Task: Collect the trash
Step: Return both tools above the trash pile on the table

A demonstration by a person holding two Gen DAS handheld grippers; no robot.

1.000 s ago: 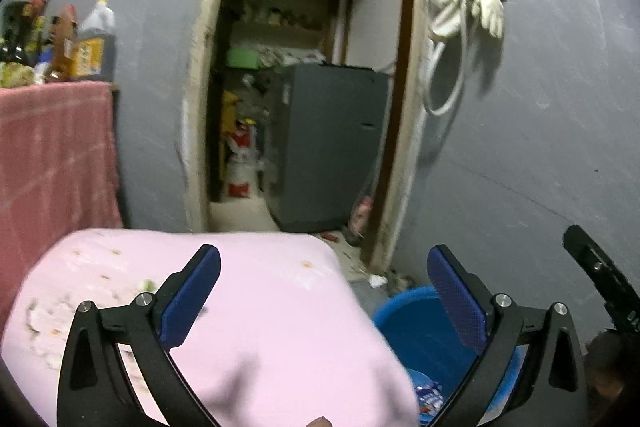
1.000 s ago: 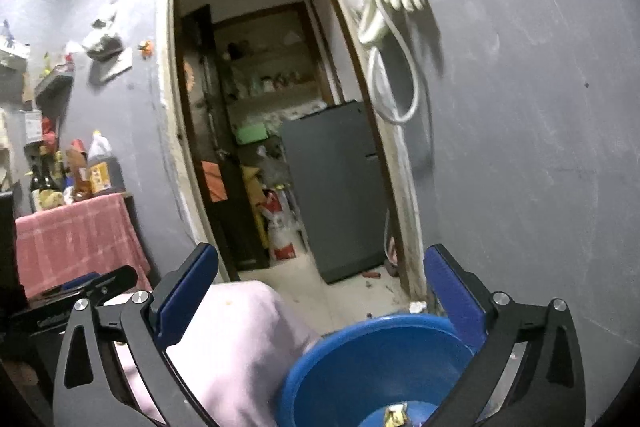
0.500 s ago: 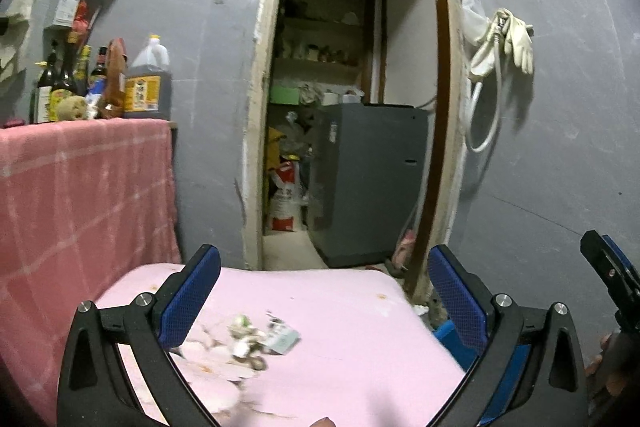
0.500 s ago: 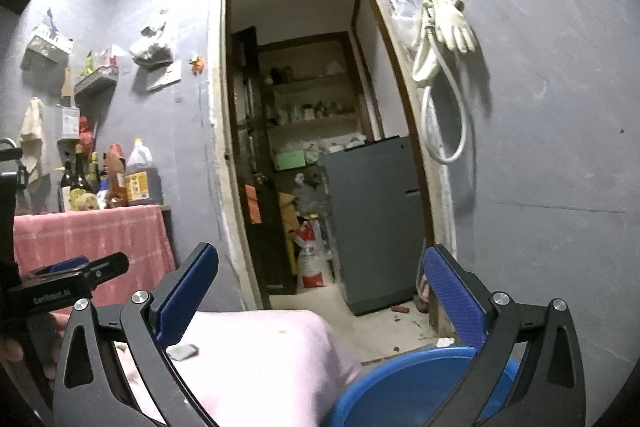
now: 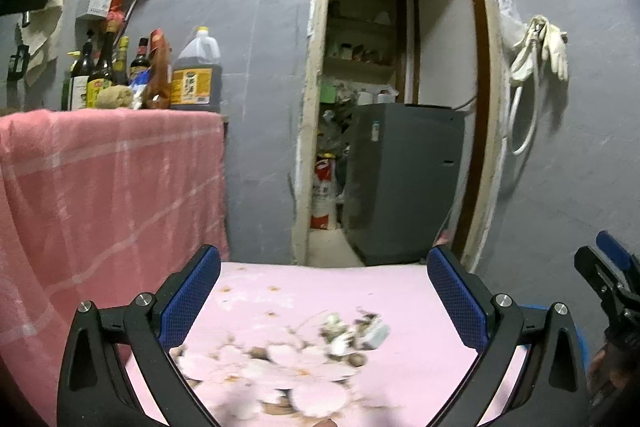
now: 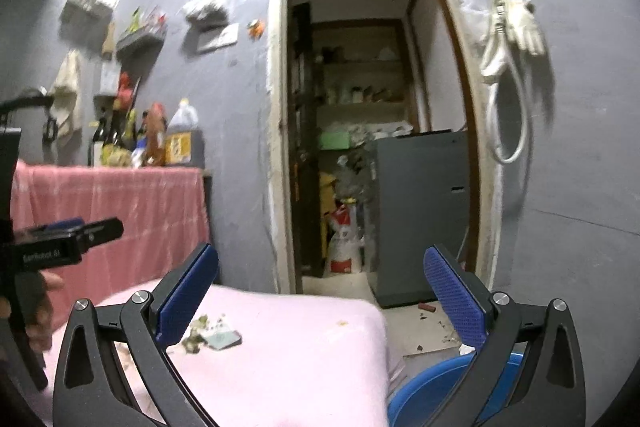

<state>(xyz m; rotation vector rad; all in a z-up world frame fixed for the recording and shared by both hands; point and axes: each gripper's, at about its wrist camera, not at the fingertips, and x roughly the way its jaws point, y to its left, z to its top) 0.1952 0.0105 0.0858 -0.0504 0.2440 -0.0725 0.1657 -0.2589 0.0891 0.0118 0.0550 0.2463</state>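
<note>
A small heap of trash (image 5: 352,335), scraps and a pale wrapper, lies on a table with a pink flowered cloth (image 5: 400,291). It also shows in the right wrist view (image 6: 214,335). My left gripper (image 5: 324,291) is open and empty, held above the table just short of the heap. My right gripper (image 6: 320,291) is open and empty, to the right of the heap over the table's right end. A blue basin (image 6: 432,391) sits on the floor right of the table. The left gripper shows at the left edge of the right wrist view (image 6: 68,235).
A higher counter with a red checked cloth (image 5: 100,187) stands left, with bottles and an oil jug (image 5: 196,75) on it. A doorway behind opens onto a grey appliance (image 5: 404,179). Gloves and a hose (image 5: 536,59) hang on the right wall. Debris lies on the floor (image 6: 428,323).
Both grippers have tilted up and back from the blue basin toward the table. The trash heap has come into view; the basin has dropped to the frame edges.
</note>
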